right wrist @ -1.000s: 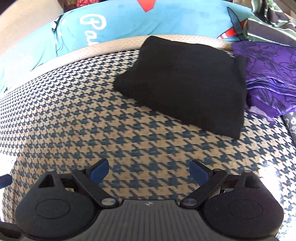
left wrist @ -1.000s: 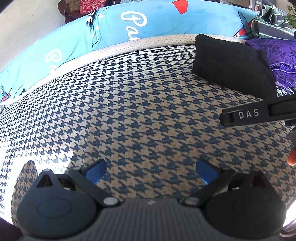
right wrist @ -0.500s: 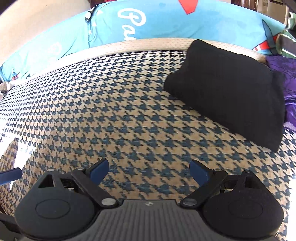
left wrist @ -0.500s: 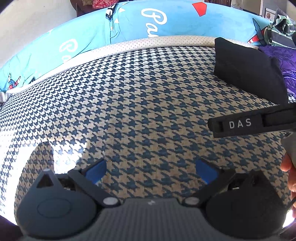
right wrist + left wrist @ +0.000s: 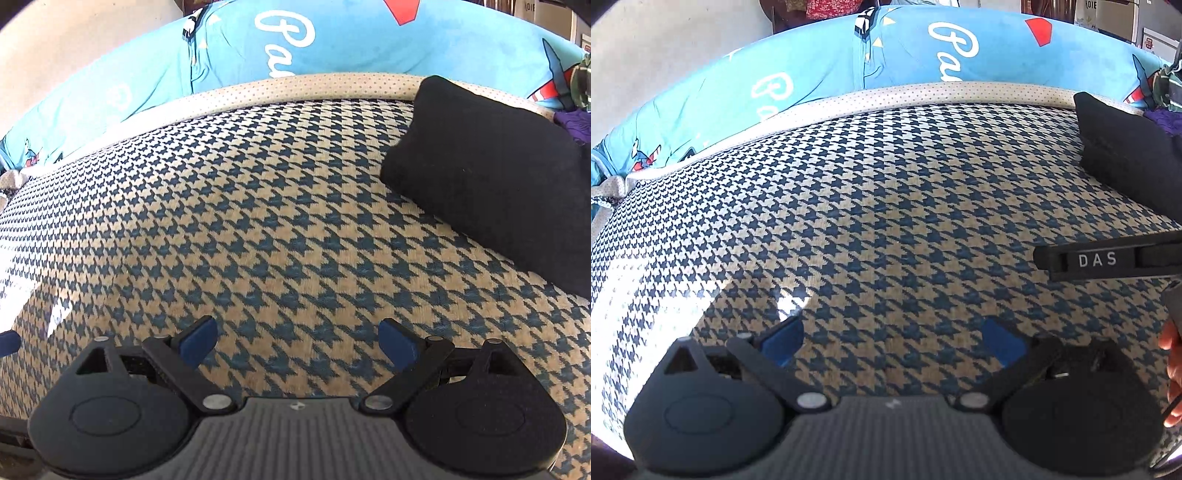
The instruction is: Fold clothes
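A folded black garment [image 5: 495, 177] lies on the houndstooth bedcover [image 5: 277, 229] at the far right, well beyond my right gripper [image 5: 297, 341], which hangs open over bare cover with nothing between its blue pads. In the left wrist view the same black garment [image 5: 1126, 162] shows at the right edge. My left gripper [image 5: 892, 338] is open too, over bare houndstooth cover [image 5: 868, 221]. The right gripper's black finger marked DAS [image 5: 1108, 258] reaches in from the right, with a person's fingers [image 5: 1172, 369] beside it.
A blue printed pillow [image 5: 295, 48] runs along the far edge of the bed behind a dotted cream border [image 5: 295, 86]. Purple floral cloth [image 5: 576, 122] and striped green cloth [image 5: 581, 81] lie at the far right. Bright sunlight falls on the cover at the left [image 5: 639, 288].
Both grippers have swung left and drawn back from the black garment, which has slid toward the right edge in both views. Both stay open.
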